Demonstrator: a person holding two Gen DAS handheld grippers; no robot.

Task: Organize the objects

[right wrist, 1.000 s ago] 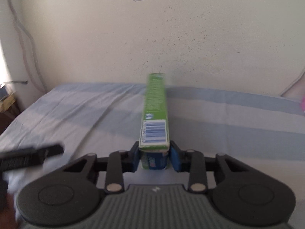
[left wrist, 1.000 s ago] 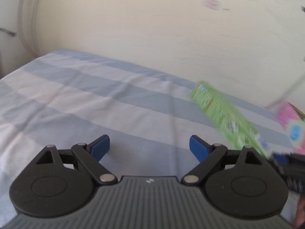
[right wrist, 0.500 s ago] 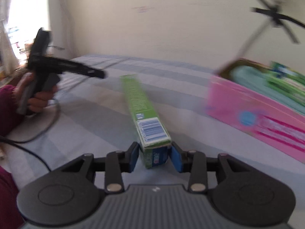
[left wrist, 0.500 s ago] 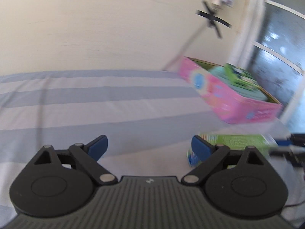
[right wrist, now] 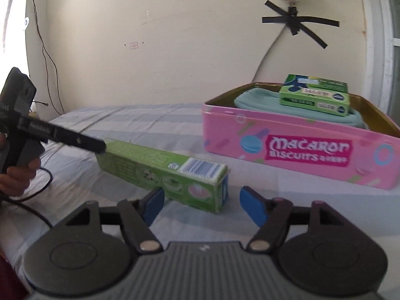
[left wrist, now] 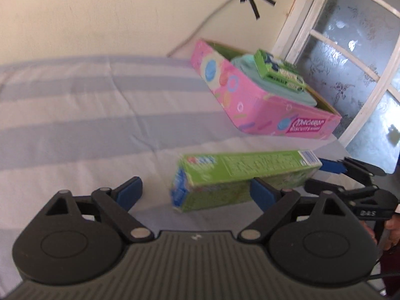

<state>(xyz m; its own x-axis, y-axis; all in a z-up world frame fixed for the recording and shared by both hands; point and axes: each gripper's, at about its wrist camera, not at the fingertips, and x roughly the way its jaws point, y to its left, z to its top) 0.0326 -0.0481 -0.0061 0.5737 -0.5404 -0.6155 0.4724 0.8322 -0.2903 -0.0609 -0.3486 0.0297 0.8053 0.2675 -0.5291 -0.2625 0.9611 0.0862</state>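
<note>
Left gripper (left wrist: 193, 191): fingers spread wide, nothing pinched. It sits just short of the green toothpaste box (left wrist: 240, 175); the box's near end lies a bit beyond the finger gap and the right-hand finger (left wrist: 262, 195) overlaps its lower edge in the left view. Contact there: can't tell.

Middle of the bed (right wrist: 155, 120): the green toothpaste box (right wrist: 165, 172) lies flat on the striped sheet, long axis running left to right across the bed, barcode end toward the right gripper. It's outside the tin, just beside the tin's front wall, not touching it.

Right gripper (right wrist: 201, 202): fingers opening, parted on either side of the barcode end. Left finger (right wrist: 153, 205) is close to or against the box's side, right finger (right wrist: 252, 207) is clear of it. So no pinch; the box rests on the bed.

Right side of the bed, near the window edge: pink Macaron biscuit tin (right wrist: 300, 150), open, no lid in view. Already inside: a teal pouch (right wrist: 257, 100) and a smaller green box (right wrist: 315, 95) lying on top of the pouch.

Status, my read: two items stowed, toothpaste box is staged next to the tin but not in. Left to do: lift it over the front wall and lay it inside. Room beside the pouch isn't clear from here; it may have to go on top. No other loose items visible on the bed.
</note>
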